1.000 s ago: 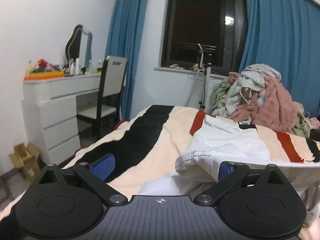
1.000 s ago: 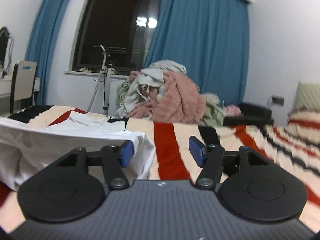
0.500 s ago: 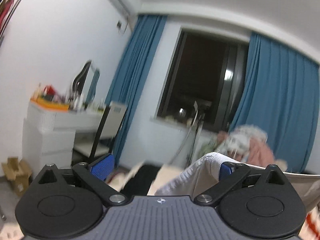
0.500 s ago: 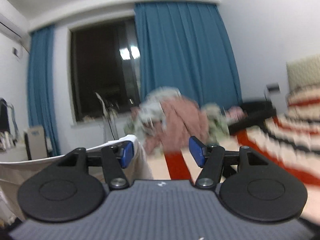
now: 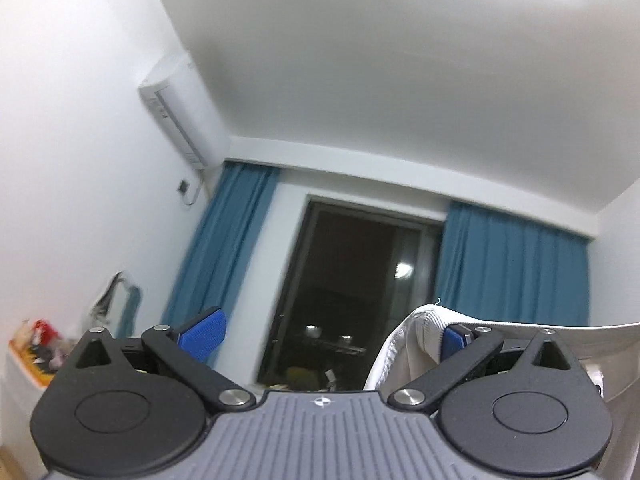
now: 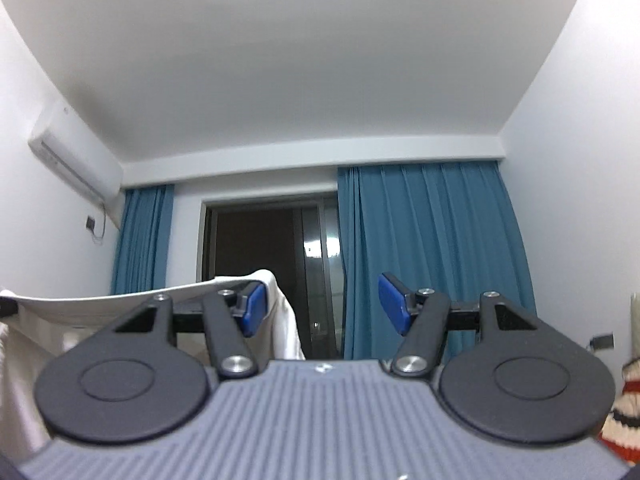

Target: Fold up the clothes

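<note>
Both wrist views tilt up toward the ceiling and the window wall.

Left gripper (image 5: 332,332): jaws stand wide apart. The white garment (image 5: 404,344) is hooked over my right-hand finger; its ribbed hem wraps the blue pad (image 5: 454,340) from the inner side and the cloth hangs down past the linkage. The other blue pad (image 5: 204,334) is bare, with open air between it and the cloth. No pinch between the two pads; the garment hangs on the one finger.

Right gripper (image 6: 322,308): jaws part-way open, gap clear between the pads. The same garment (image 6: 280,316) is draped over the left-hand finger, covering the outside of its blue pad (image 6: 252,312) and falling below it. From there a taut edge of cloth runs off to the left border of the view. The far pad (image 6: 394,306) touches nothing.

Garment position: up in the air, stretched between my two grippers.

Background: dark window (image 5: 352,300), blue curtains (image 6: 432,260) on both sides, air conditioner (image 5: 180,104) high on the left wall. A corner of striped bedding (image 6: 624,412) shows at the right view's lower right.
</note>
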### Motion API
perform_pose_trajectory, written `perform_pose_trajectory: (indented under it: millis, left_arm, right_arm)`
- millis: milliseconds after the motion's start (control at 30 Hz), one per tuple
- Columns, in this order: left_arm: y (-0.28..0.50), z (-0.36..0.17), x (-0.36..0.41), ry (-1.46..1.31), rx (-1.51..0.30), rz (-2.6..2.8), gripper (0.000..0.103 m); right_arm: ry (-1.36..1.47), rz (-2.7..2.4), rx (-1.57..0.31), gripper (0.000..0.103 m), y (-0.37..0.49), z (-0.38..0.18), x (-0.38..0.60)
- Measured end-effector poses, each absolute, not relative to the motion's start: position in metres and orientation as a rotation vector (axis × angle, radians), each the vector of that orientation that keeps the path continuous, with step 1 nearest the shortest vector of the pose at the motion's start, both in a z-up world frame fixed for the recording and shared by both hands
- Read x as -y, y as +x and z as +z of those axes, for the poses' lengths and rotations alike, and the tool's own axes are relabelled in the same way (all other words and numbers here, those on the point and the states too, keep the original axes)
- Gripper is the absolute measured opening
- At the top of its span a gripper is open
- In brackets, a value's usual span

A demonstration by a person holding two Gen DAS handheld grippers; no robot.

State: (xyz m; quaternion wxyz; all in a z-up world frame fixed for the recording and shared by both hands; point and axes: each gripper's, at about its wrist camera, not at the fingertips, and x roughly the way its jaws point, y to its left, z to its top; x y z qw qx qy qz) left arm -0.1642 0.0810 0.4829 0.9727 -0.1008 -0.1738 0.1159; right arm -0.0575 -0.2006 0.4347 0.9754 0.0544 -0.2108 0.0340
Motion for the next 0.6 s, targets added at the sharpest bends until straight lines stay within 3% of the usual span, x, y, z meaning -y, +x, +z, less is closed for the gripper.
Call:
perform_pose_trajectory:
  millis: [100, 233, 600]
  left_arm:
    - [-0.136, 0.494, -0.079, -0.205, 0.312, 0.211, 0.103]
    - [-0.072, 0.468, -0.076, -0.177, 0.215, 0.198, 0.103]
    - [0.227, 0.281, -0.101, -0.134, -0.144, 0.221, 0.103]
  right_arm:
    - [0.104, 0.068, 0.401, 0.063, -0.039, 0.459, 0.208]
    - [0.113, 0.079, 0.279, 0.063, 0.009, 0.447, 0.218]
    - [0.052, 0.015, 0.011, 0.063, 0.230, 0.279, 0.193]
